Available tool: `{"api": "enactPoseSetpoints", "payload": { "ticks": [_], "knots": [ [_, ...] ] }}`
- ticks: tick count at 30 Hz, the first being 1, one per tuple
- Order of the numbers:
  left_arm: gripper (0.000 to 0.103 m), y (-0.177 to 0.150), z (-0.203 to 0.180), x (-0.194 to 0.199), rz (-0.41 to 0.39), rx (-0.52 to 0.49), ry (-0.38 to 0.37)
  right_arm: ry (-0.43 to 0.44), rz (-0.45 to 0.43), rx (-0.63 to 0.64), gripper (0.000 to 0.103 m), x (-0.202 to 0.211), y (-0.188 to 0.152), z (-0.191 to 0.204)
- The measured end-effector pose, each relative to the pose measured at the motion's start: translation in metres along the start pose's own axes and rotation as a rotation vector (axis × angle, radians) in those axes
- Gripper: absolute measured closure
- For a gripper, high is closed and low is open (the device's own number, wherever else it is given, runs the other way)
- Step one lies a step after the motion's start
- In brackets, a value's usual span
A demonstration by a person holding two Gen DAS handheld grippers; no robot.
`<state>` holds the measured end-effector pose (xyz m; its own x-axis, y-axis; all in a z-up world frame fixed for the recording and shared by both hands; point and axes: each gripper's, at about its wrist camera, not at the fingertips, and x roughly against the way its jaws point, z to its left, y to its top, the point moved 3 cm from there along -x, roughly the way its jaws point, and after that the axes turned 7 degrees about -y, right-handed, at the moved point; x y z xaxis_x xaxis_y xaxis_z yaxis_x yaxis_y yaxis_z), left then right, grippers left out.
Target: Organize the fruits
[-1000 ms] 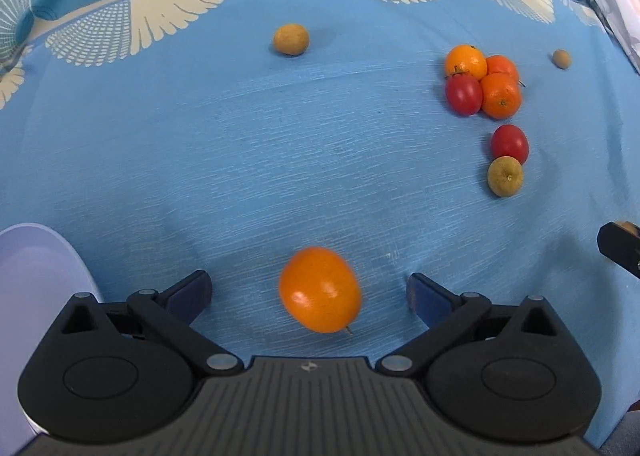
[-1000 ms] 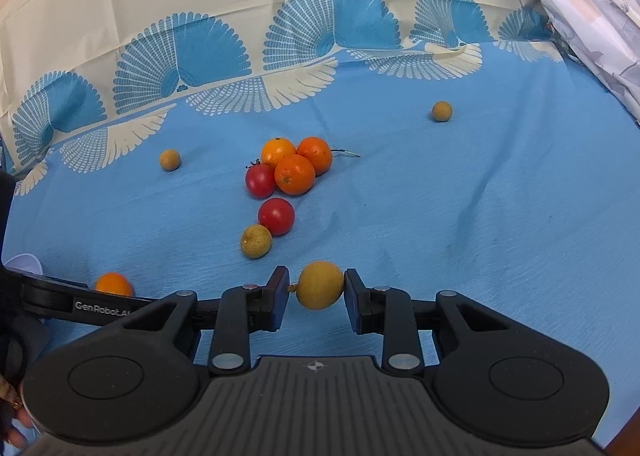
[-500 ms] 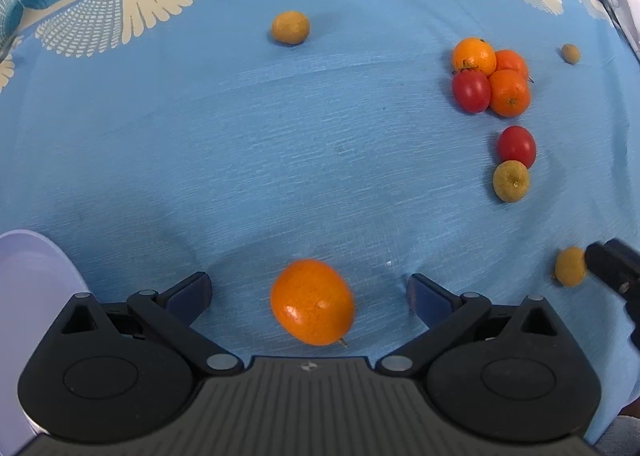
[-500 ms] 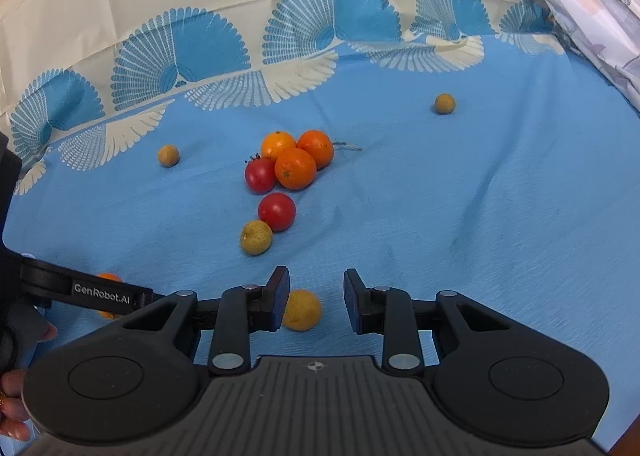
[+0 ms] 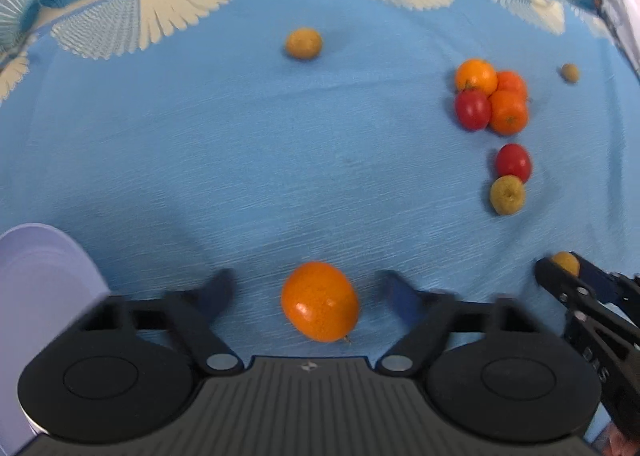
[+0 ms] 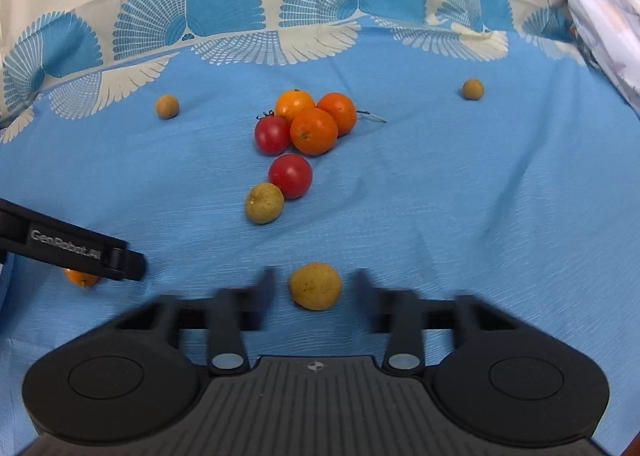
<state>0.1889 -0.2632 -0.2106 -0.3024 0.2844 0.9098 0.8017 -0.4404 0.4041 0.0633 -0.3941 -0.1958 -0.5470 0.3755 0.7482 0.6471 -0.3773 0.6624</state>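
Note:
An orange fruit (image 5: 320, 302) lies on the blue cloth (image 5: 240, 160) between the fingers of my left gripper (image 5: 310, 292). Its jaws are closing, and cloth still shows on both sides of the fruit. In the right wrist view one left finger (image 6: 80, 250) covers most of that orange (image 6: 82, 279). A small yellow-brown fruit (image 6: 316, 286) rests on the cloth between the blurred fingers of my right gripper (image 6: 315, 290), with a narrow gap at each pad. From the left wrist view, the right gripper (image 5: 568, 268) flanks the same brown fruit (image 5: 565, 262).
Three oranges and a tomato huddle at mid-cloth (image 6: 314, 130). A second tomato (image 6: 291, 175) touches a brown fruit (image 6: 264, 202) just in front. Lone small brown fruits lie far left (image 6: 167, 106) and far right (image 6: 473, 89). A pale lilac dish (image 5: 40, 276) sits by my left gripper.
My left fingers have drawn inward toward the orange. My right gripper has sunk to the cloth around the brown fruit, and its fingers now stand wider apart.

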Motion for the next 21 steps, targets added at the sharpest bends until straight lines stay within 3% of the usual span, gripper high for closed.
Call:
{"api": "enactPoseSetpoints", "payload": {
  "ticks": [1, 2, 11, 21],
  "knots": [
    [0.059, -0.002, -0.001, 0.004, -0.004, -0.009, -0.01, 0.006, -0.001, -0.009, 0.074, 0.0, 0.001, -0.002],
    [0.062, -0.003, -0.001, 0.007, -0.003, -0.01, -0.021, 0.01, -0.001, -0.016, 0.074, 0.0, 0.0, -0.003],
    [0.062, -0.012, -0.001, 0.038, -0.056, -0.004, 0.007, 0.018, -0.067, -0.02, 0.074, 0.019, 0.008, -0.004],
    [0.062, -0.034, 0.017, 0.143, -0.153, 0.071, 0.056, 0.142, -0.115, 0.008, 0.074, 0.094, 0.019, 0.025]
  ]
}}
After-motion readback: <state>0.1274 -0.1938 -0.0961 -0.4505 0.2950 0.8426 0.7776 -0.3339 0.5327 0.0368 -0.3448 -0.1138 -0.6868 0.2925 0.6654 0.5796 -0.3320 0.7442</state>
